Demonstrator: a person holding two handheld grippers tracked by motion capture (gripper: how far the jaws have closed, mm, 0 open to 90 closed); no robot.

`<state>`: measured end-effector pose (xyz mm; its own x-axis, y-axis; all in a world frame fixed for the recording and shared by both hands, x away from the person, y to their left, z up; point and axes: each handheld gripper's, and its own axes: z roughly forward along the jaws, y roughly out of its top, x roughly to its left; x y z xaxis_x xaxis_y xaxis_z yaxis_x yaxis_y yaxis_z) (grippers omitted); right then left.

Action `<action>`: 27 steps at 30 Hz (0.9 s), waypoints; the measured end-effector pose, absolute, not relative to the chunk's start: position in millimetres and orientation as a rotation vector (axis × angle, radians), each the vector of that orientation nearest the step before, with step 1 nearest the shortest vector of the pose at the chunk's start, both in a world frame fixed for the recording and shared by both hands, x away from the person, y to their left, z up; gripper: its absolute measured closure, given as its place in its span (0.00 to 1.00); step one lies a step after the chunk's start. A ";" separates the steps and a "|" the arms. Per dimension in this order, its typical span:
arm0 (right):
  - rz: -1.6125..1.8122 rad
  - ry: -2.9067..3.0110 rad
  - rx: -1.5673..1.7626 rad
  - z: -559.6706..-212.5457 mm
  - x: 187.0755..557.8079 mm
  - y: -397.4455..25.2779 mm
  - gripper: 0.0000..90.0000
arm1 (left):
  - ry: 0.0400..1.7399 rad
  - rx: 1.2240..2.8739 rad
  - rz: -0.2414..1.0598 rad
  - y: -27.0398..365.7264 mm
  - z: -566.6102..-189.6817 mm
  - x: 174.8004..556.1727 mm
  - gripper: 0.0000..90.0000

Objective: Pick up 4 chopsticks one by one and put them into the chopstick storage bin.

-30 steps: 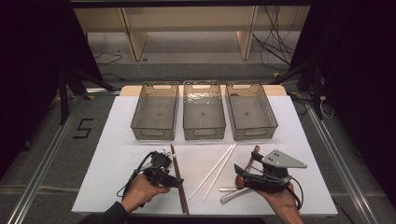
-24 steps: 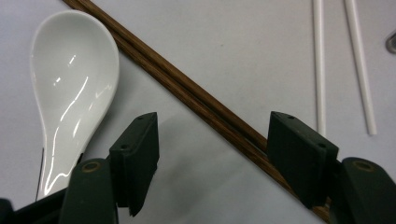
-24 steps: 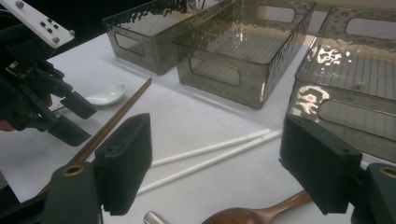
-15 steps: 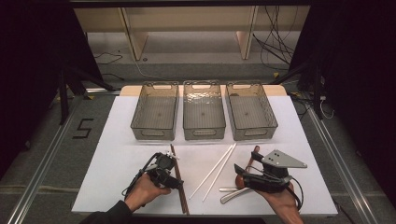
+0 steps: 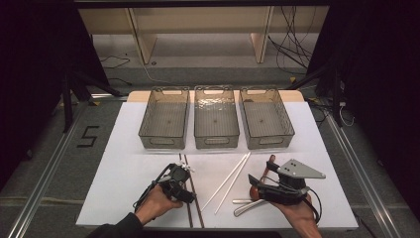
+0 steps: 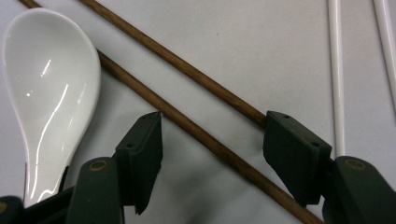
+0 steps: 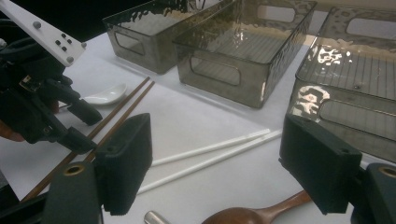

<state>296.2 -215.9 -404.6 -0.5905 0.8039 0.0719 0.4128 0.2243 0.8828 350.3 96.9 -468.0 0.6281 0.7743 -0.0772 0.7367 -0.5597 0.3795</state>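
Left gripper (image 6: 212,154) edged forward along table's near edge, jaws wide, straddling brown chopsticks (image 6: 187,126), gripping nothing. Right gripper (image 7: 219,163) open, empty. Next: lower, close.

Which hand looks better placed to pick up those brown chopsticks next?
The left. Its gripper hangs open directly over the brown chopsticks, one running between its jaws. The right gripper, also open, sits farther off, by the white chopsticks.
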 end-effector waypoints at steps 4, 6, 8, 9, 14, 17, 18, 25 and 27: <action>1.321 2.104 1.123 -404.7 296.4 -216.0 0.29 | 1.191 2.494 0.153 95.2 -467.8 349.5 0.43; 1.321 2.103 1.123 -404.6 296.4 -216.0 0.29 | 1.189 2.503 0.156 94.8 -467.5 349.3 0.44; 1.316 2.105 1.124 -404.6 296.3 -216.0 0.29 | 1.182 2.522 0.169 94.4 -466.9 349.0 0.48; 1.316 2.105 1.123 -404.6 296.3 -215.9 0.29 | 1.183 2.522 0.170 94.6 -466.9 349.0 0.50; 1.311 2.105 1.120 -404.7 296.3 -215.6 0.29 | 1.172 2.530 0.176 94.2 -466.6 347.3 0.55; 1.310 2.105 1.125 -404.7 296.3 -215.8 0.30 | 1.175 2.525 0.168 94.6 -466.1 346.5 0.57; 1.310 2.104 1.125 -404.6 296.3 -216.1 0.30 | 1.176 2.527 0.164 94.2 -465.4 345.9 0.59; 1.307 2.104 1.127 -404.6 296.2 -216.2 0.30 | 1.179 2.541 0.131 93.1 -465.2 343.9 0.56; 1.309 2.105 1.130 -404.8 296.6 -216.1 0.30 | 1.170 2.559 0.141 90.7 -465.3 342.6 0.51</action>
<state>296.6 -216.1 -404.8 -0.5848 0.8083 0.0682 0.4184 0.2285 0.8791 342.6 90.7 -465.3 0.6589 0.7509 -0.0437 0.7190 -0.6117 0.3299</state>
